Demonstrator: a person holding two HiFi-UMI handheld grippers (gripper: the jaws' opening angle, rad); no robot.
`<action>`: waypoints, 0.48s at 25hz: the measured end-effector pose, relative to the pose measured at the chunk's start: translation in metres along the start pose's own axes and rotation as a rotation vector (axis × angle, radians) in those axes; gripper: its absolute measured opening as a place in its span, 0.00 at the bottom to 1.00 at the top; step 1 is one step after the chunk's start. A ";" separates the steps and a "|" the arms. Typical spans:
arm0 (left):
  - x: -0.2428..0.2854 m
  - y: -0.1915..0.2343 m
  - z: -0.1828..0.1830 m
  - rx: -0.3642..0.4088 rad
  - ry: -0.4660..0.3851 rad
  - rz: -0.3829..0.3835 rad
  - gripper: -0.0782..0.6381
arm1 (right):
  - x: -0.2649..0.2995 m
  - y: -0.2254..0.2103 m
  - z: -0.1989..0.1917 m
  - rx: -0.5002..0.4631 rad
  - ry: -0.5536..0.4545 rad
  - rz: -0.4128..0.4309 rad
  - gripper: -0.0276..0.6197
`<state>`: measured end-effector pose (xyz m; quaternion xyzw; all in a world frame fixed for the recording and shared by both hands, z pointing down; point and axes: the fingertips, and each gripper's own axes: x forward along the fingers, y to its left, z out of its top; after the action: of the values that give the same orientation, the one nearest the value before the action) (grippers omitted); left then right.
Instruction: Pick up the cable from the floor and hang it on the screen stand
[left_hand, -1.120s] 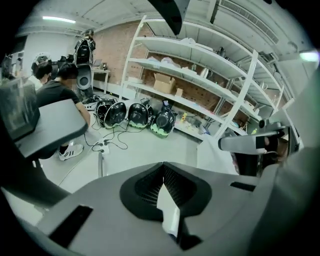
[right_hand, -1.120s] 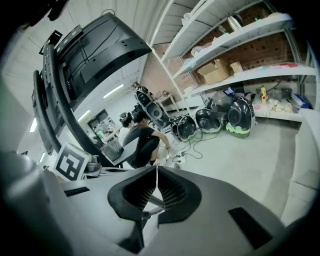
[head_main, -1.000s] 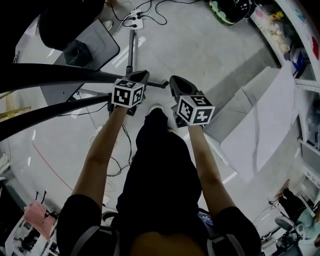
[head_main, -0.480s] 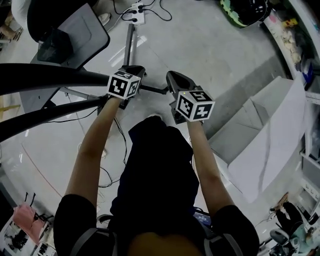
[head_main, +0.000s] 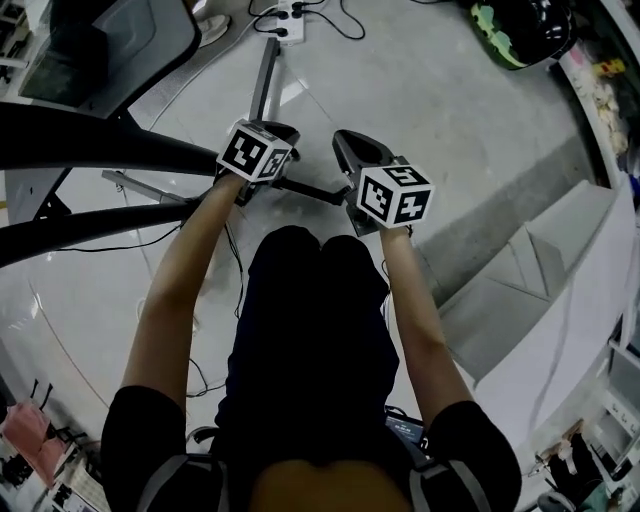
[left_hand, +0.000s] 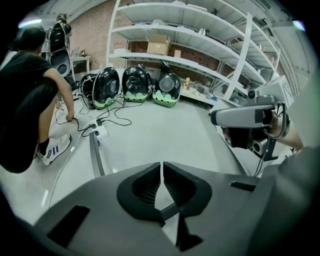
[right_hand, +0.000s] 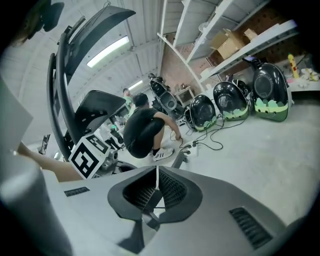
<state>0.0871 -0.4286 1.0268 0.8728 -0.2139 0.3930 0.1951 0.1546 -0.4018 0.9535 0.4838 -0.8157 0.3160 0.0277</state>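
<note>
Cable (head_main: 237, 290): thin black line on floor by feet, ungrasped
Left gripper (left_hand: 161, 172): clenched, empty, level, likely posed for approach
Right gripper (right_hand: 157, 175): clenched, empty, alongside
Screen stand (head_main: 265, 85): just ahead

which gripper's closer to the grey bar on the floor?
Left. The left gripper hangs at the grey bar's near end; the right gripper is off to the bar's right.

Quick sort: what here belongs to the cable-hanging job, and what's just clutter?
Job:
- cable, thin and black, lying on the floor
- screen stand
- left tongs and right tongs, both shut and empty

Clutter:
- power strip
- dome carriers
- cardboard box on the shelf
- crouching person
</note>
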 end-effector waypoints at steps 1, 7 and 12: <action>0.006 0.004 -0.004 0.014 0.012 0.008 0.12 | 0.006 -0.003 -0.005 -0.004 -0.003 0.018 0.08; 0.050 0.013 -0.039 0.200 0.237 -0.029 0.12 | 0.037 -0.017 -0.033 -0.092 0.015 0.097 0.08; 0.091 0.035 -0.083 0.388 0.463 -0.026 0.12 | 0.059 -0.034 -0.059 -0.139 0.087 0.117 0.08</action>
<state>0.0730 -0.4355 1.1535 0.7836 -0.0732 0.6126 0.0732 0.1357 -0.4266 1.0382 0.4183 -0.8605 0.2802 0.0781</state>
